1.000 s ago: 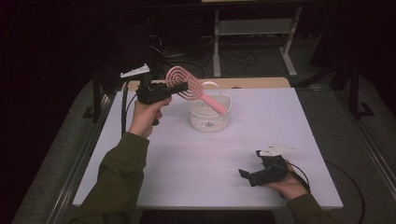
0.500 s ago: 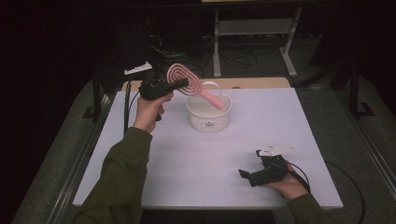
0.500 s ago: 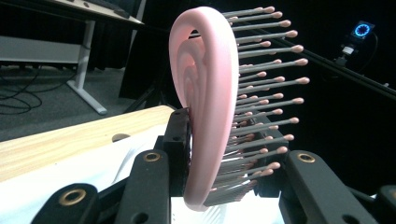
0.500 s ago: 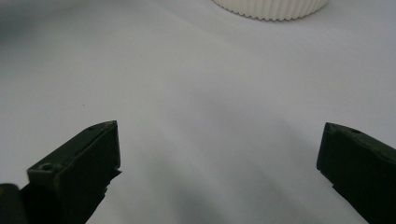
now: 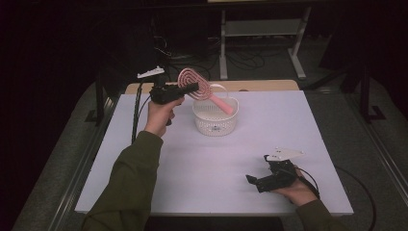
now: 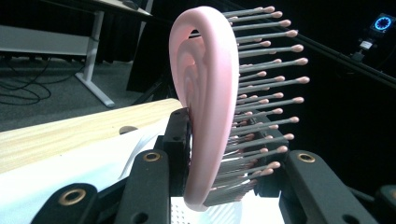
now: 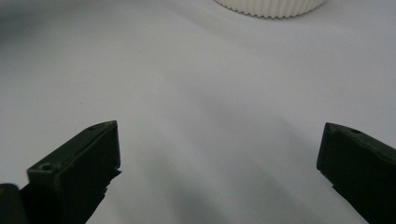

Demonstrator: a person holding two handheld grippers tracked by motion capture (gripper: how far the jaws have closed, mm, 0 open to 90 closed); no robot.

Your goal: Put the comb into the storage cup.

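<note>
Now the left gripper [image 5: 185, 89] clamps the pink brush [image 5: 195, 83] above the white basket [image 5: 215, 123] (handle dipping inside); release remains. Right gripper [image 5: 255, 181] rests gaping, empty, on the table [image 5: 211, 168].

A pale, lilac-white surface [image 5: 211, 163] carries the things, with a strip of light wood [image 5: 260, 85] showing along its far edge at twelve o'clock. A white basket [image 5: 215, 120] with perforated sides stands directly on the surface, a little toward twelve o'clock from its middle. Toward five o'clock, near the front edge, the right hand-held gripper [image 5: 252, 180] rests low on the surface, well apart from the basket.
</note>
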